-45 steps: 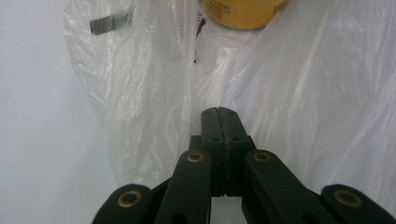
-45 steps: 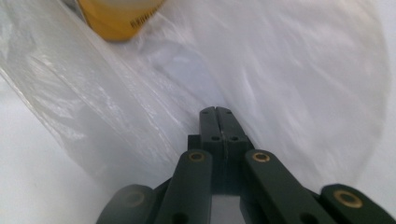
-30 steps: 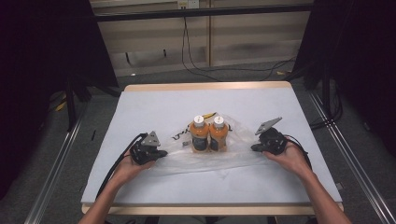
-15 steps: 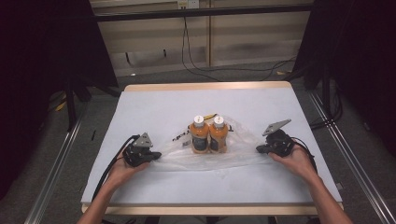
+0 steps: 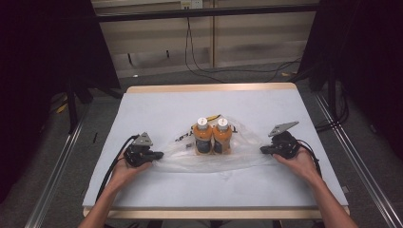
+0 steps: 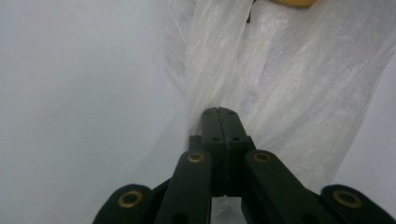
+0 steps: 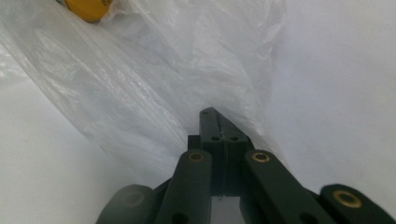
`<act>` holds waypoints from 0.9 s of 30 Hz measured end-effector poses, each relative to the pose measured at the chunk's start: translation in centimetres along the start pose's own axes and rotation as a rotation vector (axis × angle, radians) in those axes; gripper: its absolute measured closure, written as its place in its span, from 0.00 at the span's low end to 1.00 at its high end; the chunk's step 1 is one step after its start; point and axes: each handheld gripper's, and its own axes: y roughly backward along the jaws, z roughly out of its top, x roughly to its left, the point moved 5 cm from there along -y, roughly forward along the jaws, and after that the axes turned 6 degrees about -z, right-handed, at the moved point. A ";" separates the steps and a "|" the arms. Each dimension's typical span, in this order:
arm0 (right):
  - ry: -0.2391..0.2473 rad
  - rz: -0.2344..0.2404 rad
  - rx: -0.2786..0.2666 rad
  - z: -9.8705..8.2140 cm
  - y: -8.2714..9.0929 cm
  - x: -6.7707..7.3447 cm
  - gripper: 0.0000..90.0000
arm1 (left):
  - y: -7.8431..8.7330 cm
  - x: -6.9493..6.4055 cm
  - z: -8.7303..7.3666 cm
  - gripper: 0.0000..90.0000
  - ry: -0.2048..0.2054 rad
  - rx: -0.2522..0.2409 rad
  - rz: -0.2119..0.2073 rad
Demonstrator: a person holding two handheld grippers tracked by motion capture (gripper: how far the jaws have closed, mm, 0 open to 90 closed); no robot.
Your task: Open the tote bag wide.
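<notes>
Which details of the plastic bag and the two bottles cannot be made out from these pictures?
- Bottles: label text too small in the high view.
- Bottle: cut off by the top edge in the left gripper view.
- Plastic bag: its opening is lost among clear folds.
- Bag film pinched by the right gripper: hidden between the shut jaws.
- The left gripper: likewise.

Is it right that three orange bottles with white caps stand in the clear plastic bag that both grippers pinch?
Not quite. The high view shows two orange bottles with white caps, not three. They stand side by side in the clear plastic bag, which the left gripper and right gripper pinch at its ends.
</notes>
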 end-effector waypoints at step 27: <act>0.011 0.153 -0.238 4.1 3.0 3.3 1.00 | 1.3 -3.1 3.1 0.81 0.028 -0.225 -0.057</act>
